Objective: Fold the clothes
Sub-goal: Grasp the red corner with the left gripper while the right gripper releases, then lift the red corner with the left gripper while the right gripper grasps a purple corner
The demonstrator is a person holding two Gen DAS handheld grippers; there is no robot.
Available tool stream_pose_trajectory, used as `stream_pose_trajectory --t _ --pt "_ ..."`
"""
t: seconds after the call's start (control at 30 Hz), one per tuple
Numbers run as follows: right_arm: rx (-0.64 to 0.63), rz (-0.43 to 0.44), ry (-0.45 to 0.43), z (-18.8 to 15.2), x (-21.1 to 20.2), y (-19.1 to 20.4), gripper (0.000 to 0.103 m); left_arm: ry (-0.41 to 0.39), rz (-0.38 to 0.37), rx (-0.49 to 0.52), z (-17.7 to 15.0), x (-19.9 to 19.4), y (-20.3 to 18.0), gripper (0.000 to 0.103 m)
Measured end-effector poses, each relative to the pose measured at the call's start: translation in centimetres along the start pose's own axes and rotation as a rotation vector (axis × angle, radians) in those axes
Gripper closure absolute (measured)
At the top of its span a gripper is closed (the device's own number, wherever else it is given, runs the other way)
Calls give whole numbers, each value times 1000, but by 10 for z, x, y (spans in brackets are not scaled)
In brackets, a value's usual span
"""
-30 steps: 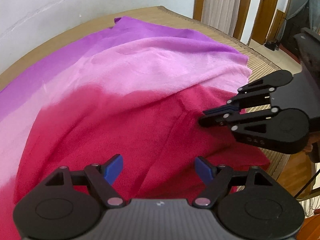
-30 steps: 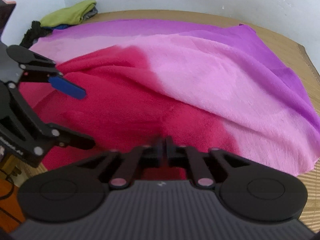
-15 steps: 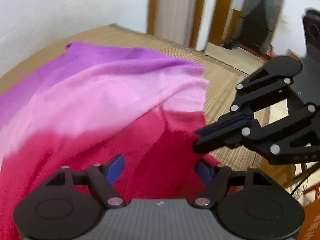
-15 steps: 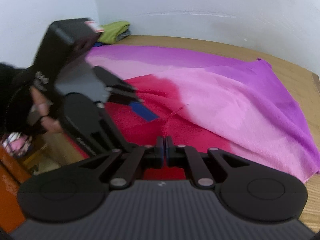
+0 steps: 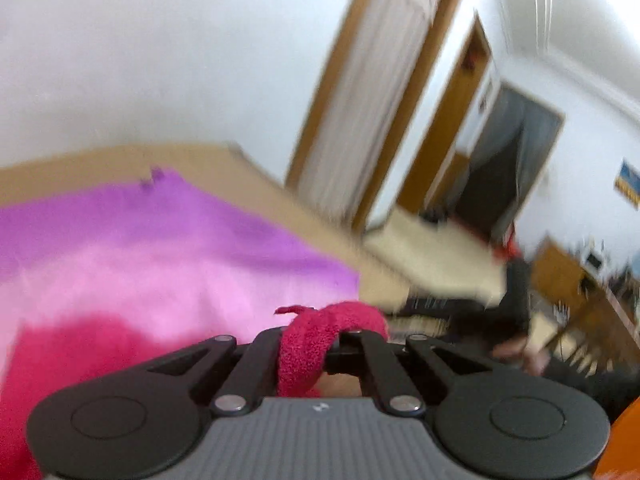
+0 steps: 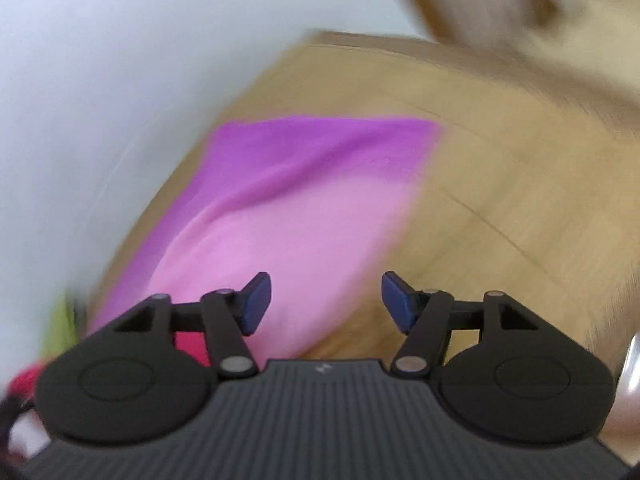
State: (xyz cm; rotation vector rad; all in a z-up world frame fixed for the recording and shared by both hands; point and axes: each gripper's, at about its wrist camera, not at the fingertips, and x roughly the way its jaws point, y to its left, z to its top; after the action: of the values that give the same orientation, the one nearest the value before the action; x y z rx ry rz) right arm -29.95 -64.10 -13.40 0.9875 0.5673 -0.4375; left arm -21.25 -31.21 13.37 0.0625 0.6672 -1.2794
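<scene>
A large cloth (image 5: 132, 264), banded purple, pink and crimson, lies spread on a woven mat. My left gripper (image 5: 310, 344) is shut on the cloth's crimson corner (image 5: 320, 332), which bunches up between the jaws and is lifted. In the right wrist view the cloth (image 6: 288, 216) shows its purple and pink bands. My right gripper (image 6: 324, 300) is open and empty, its blue pads (image 6: 256, 300) hovering over the pink edge of the cloth. Both views are motion-blurred.
The woven mat (image 6: 500, 184) extends to the right of the cloth. A white wall stands behind it. Wooden door frames with a curtain (image 5: 372, 92) and a dark doorway (image 5: 508, 176) lie to the right. A green garment (image 6: 60, 328) lies at the left edge.
My left gripper closed on the crimson corner and lifted it. My right gripper released the cloth, opened and swung toward the cloth's right edge.
</scene>
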Motion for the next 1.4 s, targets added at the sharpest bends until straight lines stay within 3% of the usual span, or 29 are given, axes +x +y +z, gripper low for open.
stream_pose_trajectory --t 0.1,0.3,0.53,0.7,0.87,0.97,1.07,1.23,1.4 --pt "207 12 -12 1 12 -29 39 -65 13 -38 14 -35 5 102" --pt "460 134 -76 -12 36 -39 39 -171 98 -103 21 -103 16 102" --pt "443 191 -19 -17 75 -3 40 -304 329 -144 25 -180 16 102" --pt "430 177 -20 -1 96 16 40 -305 456 -214 19 -191 21 101" --pt "494 127 21 -1 90 20 39 -305 492 -282 18 -190 21 101" --pt "556 150 92 -18 79 14 38 -306 517 -283 29 -191 15 101" --pt "510 164 133 -30 79 17 39 -299 532 -285 46 -188 7 101" --pt "596 269 255 -38 103 17 38 -297 530 -272 69 -199 0 101" --pt "503 345 225 -25 136 41 42 -303 537 -219 79 -199 -22 101"
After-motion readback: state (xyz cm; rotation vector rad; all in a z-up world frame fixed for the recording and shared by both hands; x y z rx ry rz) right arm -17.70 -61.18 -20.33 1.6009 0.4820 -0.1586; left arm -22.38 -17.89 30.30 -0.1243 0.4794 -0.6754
